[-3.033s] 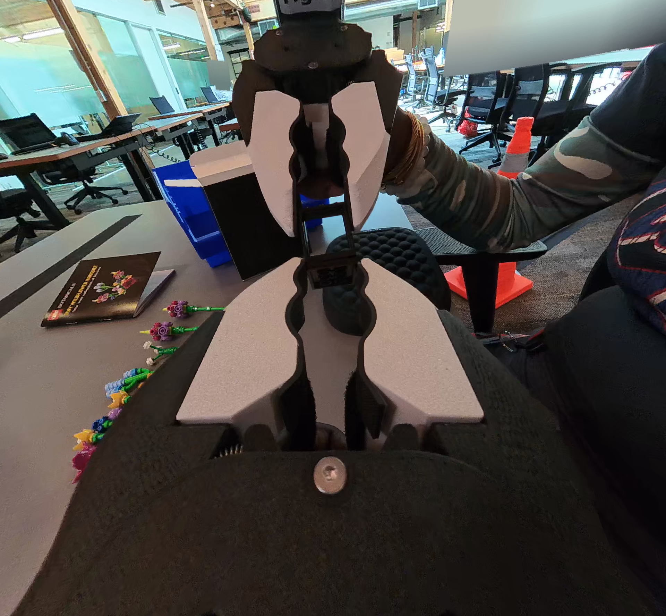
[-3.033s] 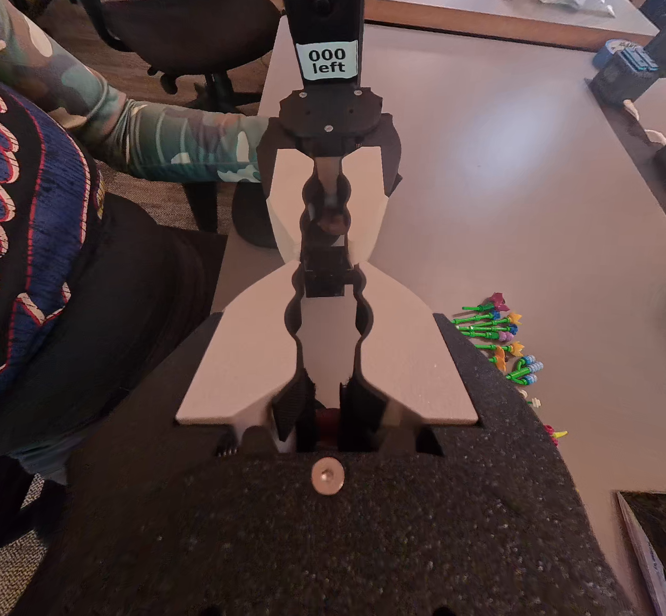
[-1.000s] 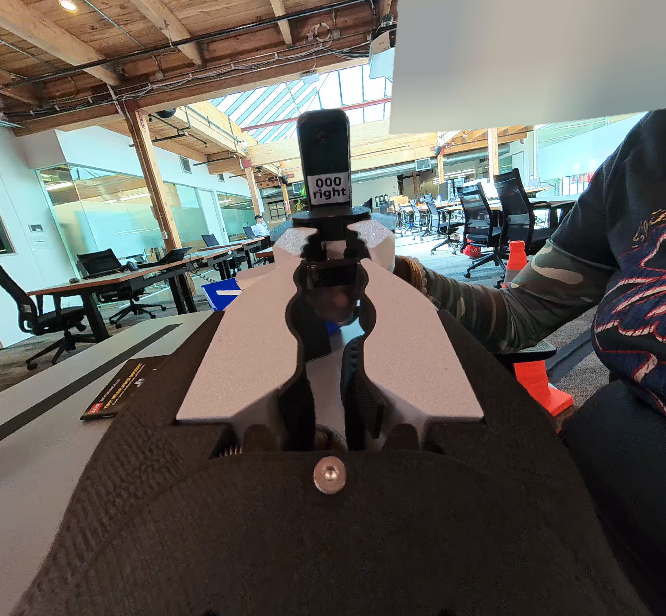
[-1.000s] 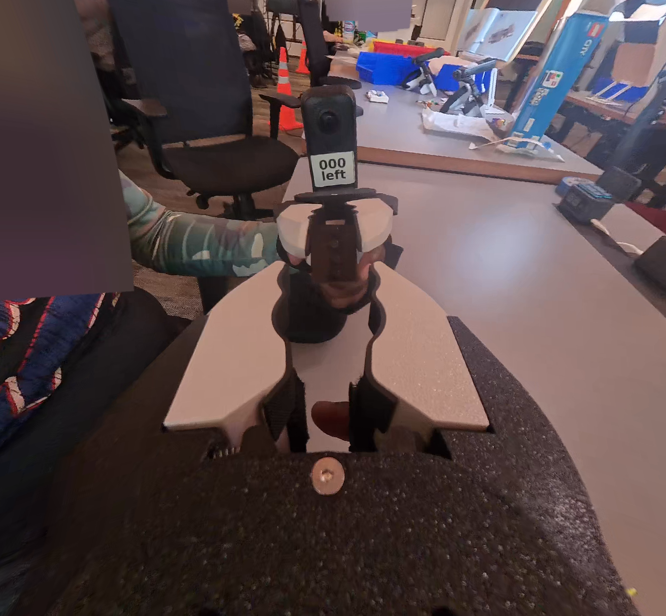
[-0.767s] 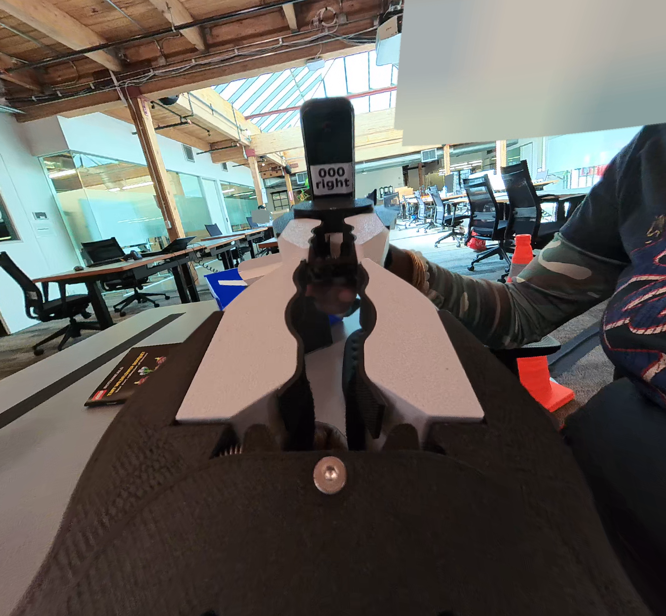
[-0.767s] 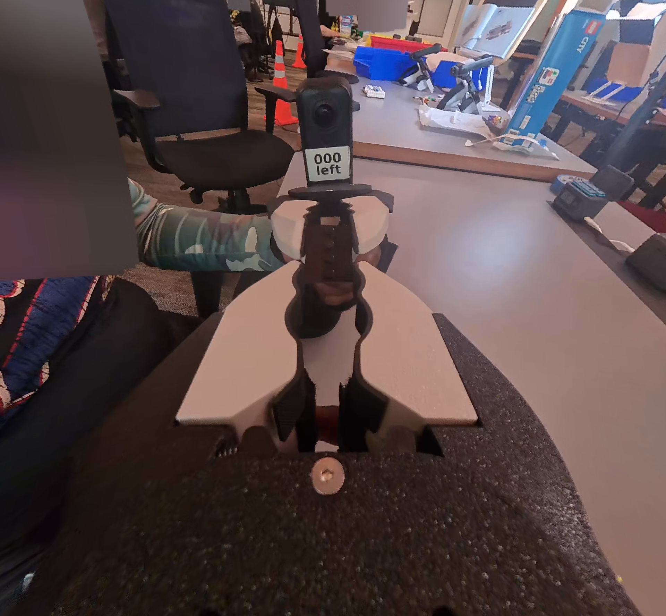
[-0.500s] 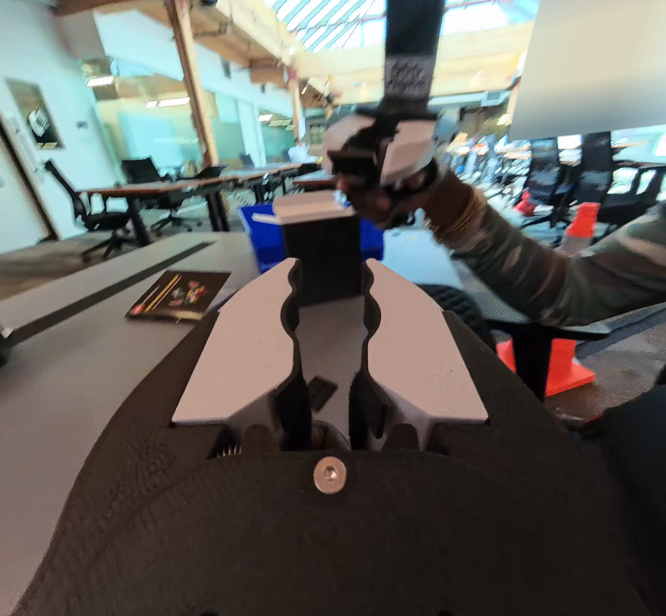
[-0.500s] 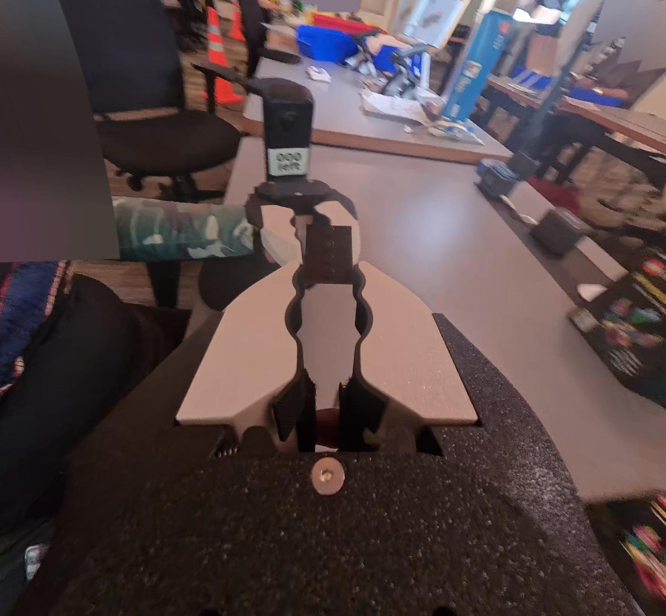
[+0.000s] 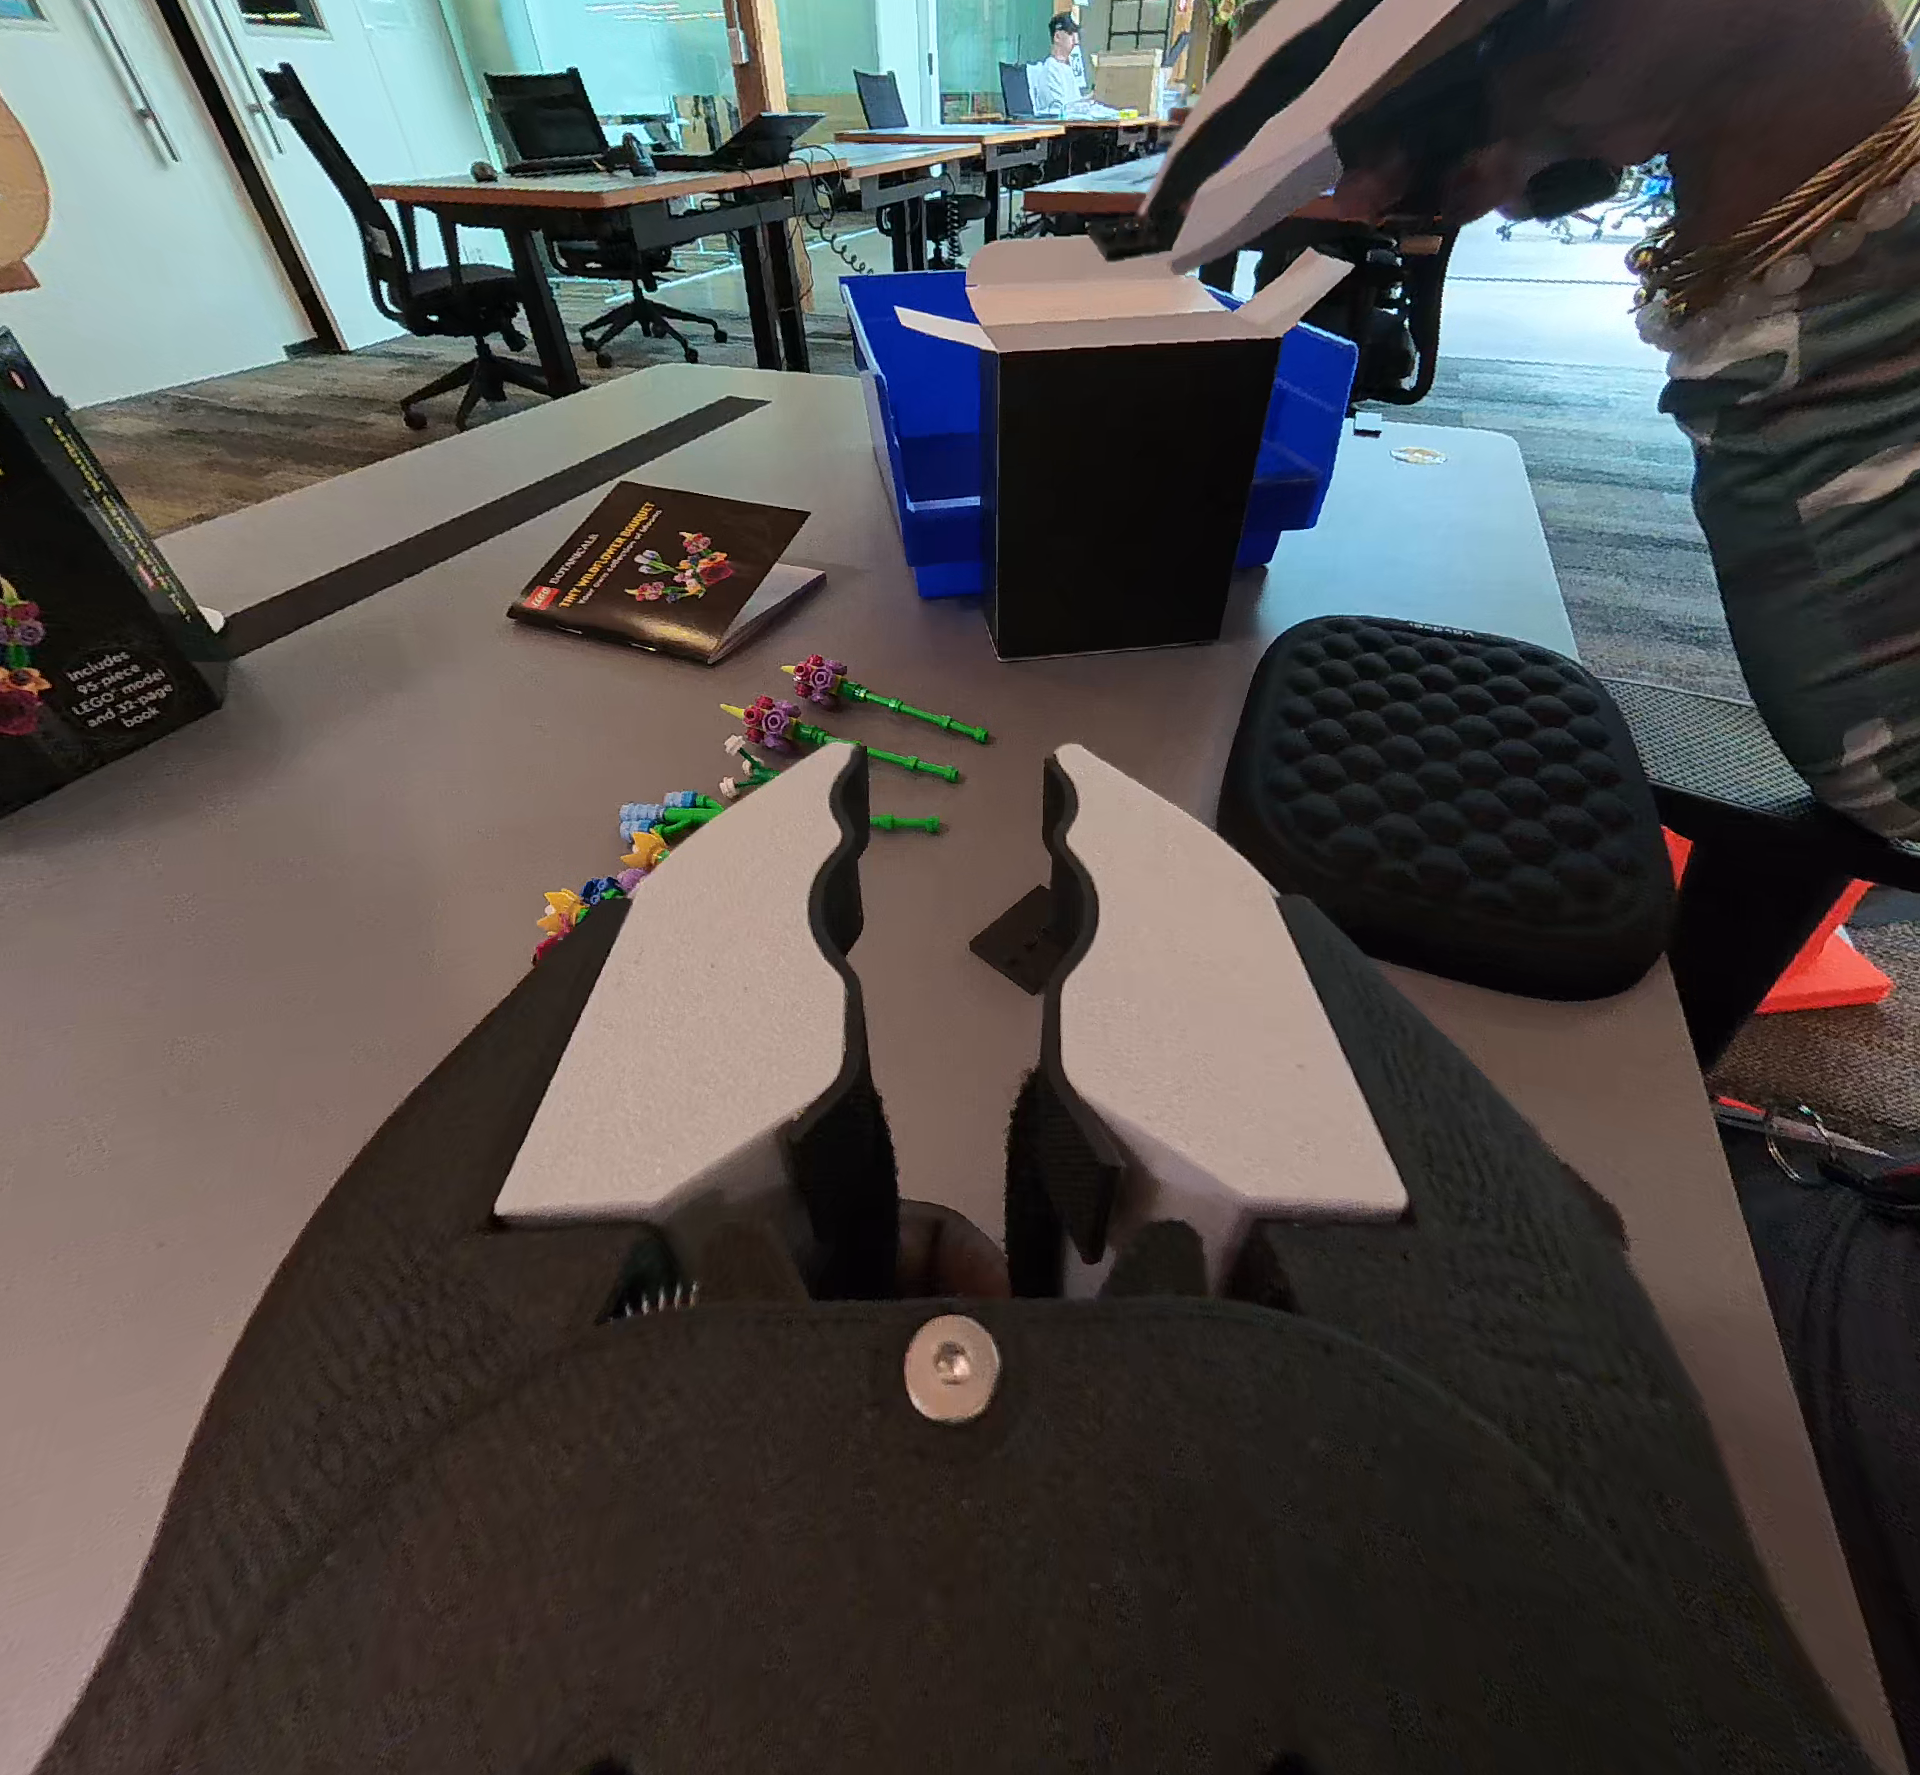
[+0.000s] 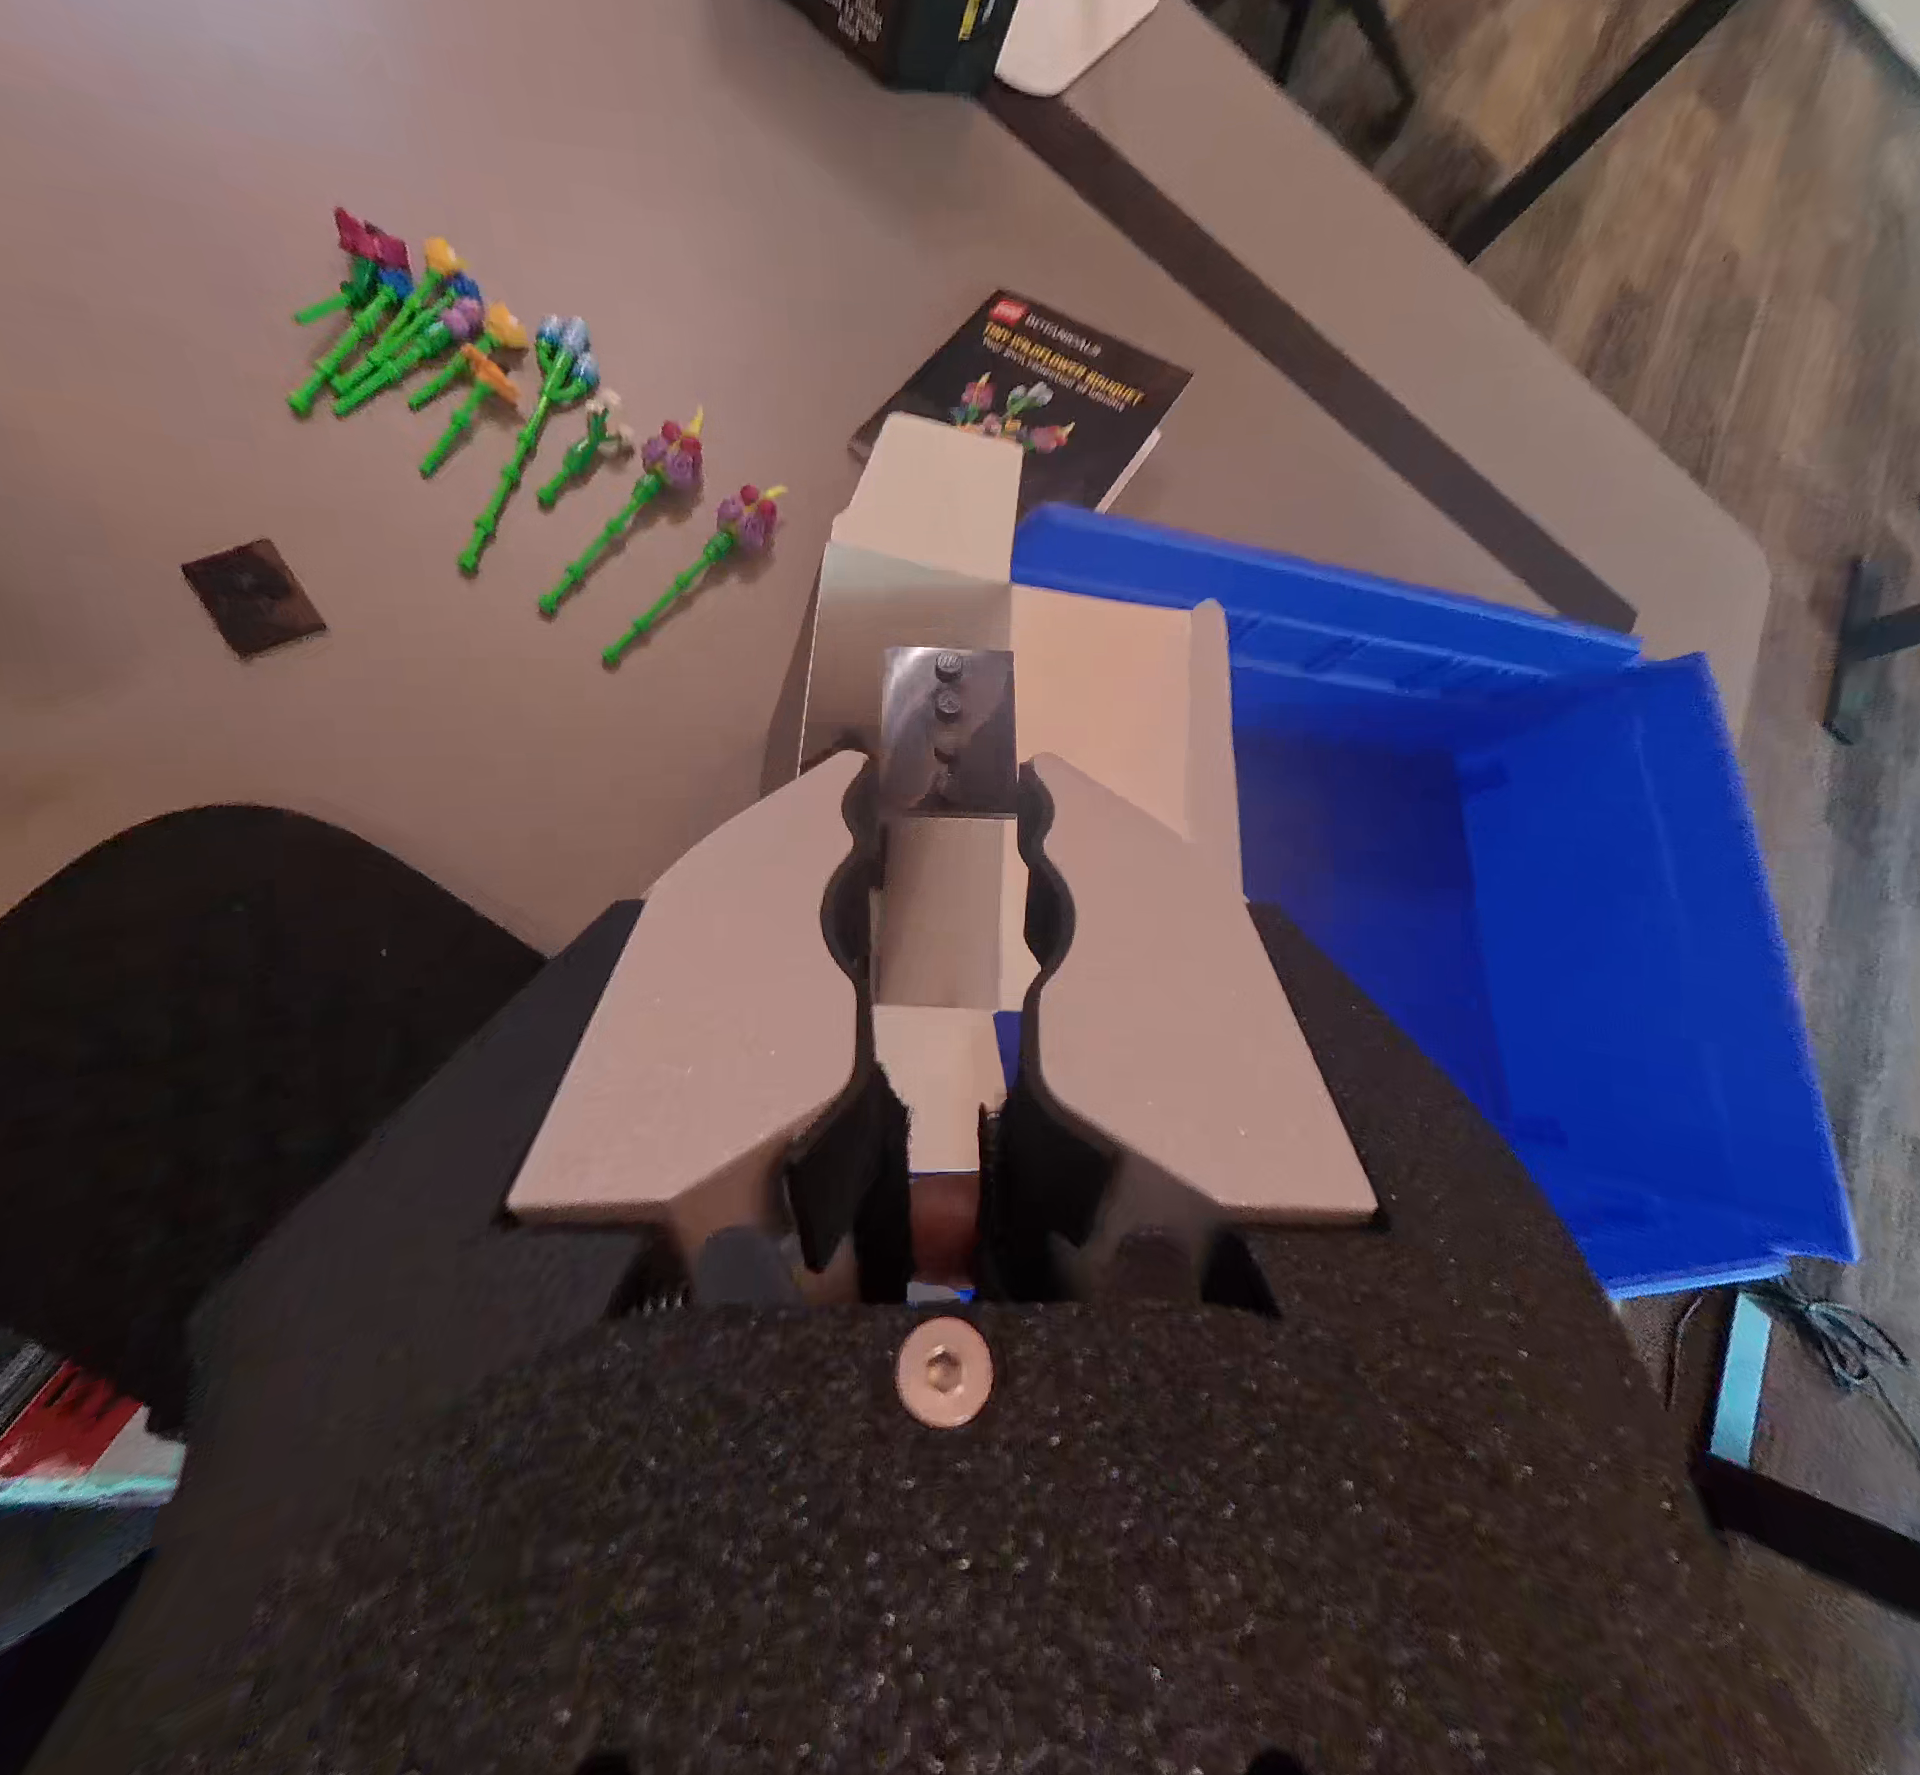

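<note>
Blue bin [image 10: 1507, 894], black box [image 9: 1117, 489], green-stemmed toy flowers [image 10: 540, 416], grey table [image 9: 312, 842], camouflage sleeve [image 9: 1818, 499]

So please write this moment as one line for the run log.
left claw: open, above table, near black plate | right claw: shut on black studded plate, above open box | toy flowers: lying on table

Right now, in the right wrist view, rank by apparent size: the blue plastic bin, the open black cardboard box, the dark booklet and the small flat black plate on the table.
1. Blue plastic bin
2. Open black cardboard box, nearer the camera and partly hidden, so unsure
3. Dark booklet
4. Small flat black plate
</note>
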The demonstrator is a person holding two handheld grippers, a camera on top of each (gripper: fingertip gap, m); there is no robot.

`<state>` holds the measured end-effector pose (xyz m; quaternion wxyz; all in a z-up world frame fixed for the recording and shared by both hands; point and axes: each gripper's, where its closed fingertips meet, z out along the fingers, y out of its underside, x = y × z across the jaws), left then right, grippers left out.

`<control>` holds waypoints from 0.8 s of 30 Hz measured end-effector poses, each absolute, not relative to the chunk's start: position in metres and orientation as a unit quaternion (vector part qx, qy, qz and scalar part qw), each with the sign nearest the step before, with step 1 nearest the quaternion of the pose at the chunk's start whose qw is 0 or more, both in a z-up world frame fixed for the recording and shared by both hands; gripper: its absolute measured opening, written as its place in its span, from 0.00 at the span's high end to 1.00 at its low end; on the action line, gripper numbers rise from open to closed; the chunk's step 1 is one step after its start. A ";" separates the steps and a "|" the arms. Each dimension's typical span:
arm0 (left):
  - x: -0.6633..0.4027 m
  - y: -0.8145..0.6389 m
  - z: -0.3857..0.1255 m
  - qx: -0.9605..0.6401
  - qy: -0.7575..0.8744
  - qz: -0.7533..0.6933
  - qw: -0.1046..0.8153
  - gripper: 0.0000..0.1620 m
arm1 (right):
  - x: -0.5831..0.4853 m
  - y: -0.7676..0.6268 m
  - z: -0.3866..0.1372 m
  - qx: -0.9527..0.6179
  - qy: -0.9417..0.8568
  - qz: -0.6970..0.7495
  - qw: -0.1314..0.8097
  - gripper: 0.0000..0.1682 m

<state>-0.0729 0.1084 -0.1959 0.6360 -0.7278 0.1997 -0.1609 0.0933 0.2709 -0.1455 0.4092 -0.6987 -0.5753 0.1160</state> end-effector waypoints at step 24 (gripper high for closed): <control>-0.074 0.109 -0.199 -0.734 0.200 -0.160 0.629 0.80 | -0.028 0.135 -0.266 -0.556 -0.787 0.214 0.162 0.76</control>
